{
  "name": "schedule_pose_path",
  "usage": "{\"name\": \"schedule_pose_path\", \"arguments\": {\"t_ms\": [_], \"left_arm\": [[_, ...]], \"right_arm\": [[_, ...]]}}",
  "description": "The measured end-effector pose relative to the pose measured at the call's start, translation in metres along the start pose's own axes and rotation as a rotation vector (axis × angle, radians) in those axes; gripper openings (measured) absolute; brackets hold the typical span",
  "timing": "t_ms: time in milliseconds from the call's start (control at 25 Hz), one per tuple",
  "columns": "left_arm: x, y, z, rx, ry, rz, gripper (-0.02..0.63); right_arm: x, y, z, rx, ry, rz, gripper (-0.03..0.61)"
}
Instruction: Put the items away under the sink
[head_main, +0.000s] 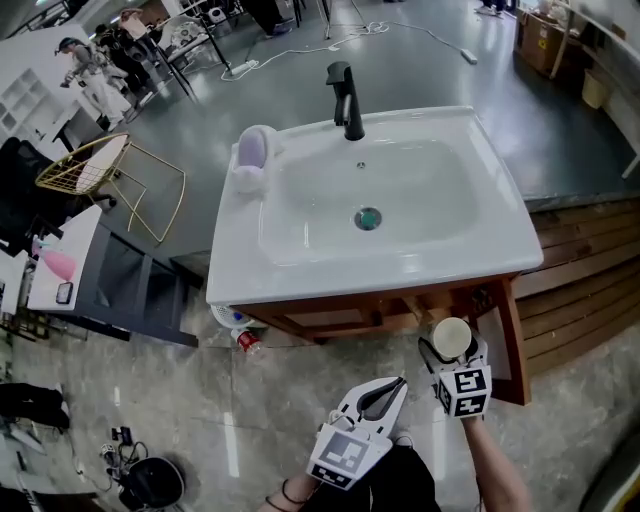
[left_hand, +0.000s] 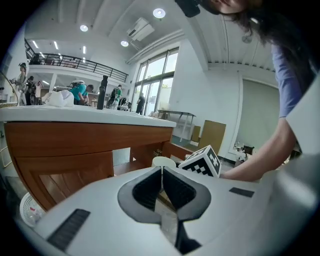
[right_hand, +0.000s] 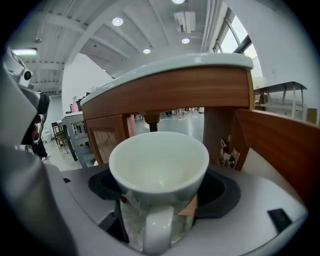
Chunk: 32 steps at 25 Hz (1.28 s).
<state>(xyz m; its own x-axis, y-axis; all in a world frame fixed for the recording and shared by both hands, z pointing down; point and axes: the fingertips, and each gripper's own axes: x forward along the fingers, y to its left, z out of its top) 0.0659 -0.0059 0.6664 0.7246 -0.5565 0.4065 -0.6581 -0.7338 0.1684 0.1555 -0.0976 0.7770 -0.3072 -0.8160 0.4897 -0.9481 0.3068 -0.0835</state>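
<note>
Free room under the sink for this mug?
Free: the open bay between drain pipe and hinge-side panel, door open rightward; its floor is hidden behind the mug. Crowded: under the sink's left end, a red-capped bottle and white meshed item.

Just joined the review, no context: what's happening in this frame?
A person stands at the sink cabinet with a gripper in each hand. The right gripper is shut on a white mug, held mouth up just in front of the cabinet, whose right door stands open. The left gripper is shut and empty, lower down. The mug is not yet inside.
</note>
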Motion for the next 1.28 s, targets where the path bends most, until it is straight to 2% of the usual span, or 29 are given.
{"name": "schedule_pose_path", "arguments": {"t_ms": [240,440,680,1160,1280], "left_arm": [[0.017,0.021,-0.011,-0.032,-0.038,0.01,0.019],[0.024,0.027,-0.018,-0.013,-0.035,-0.01,0.019],[0.027,0.041,-0.025,-0.028,-0.037,-0.013,0.02],[0.036,0.058,-0.048,-0.009,-0.036,-0.009,0.019],[0.038,0.063,-0.054,-0.014,-0.037,-0.001,0.02]], "right_arm": [[0.045,-0.017,-0.016,0.01,-0.001,-0.059,0.419],[0.078,-0.033,-0.03,0.062,0.01,-0.104,0.419],[0.113,-0.042,-0.05,0.064,0.057,-0.128,0.419],[0.156,-0.056,-0.065,0.074,0.044,-0.148,0.419],[0.16,-0.056,-0.066,0.042,0.027,-0.151,0.419]]}}
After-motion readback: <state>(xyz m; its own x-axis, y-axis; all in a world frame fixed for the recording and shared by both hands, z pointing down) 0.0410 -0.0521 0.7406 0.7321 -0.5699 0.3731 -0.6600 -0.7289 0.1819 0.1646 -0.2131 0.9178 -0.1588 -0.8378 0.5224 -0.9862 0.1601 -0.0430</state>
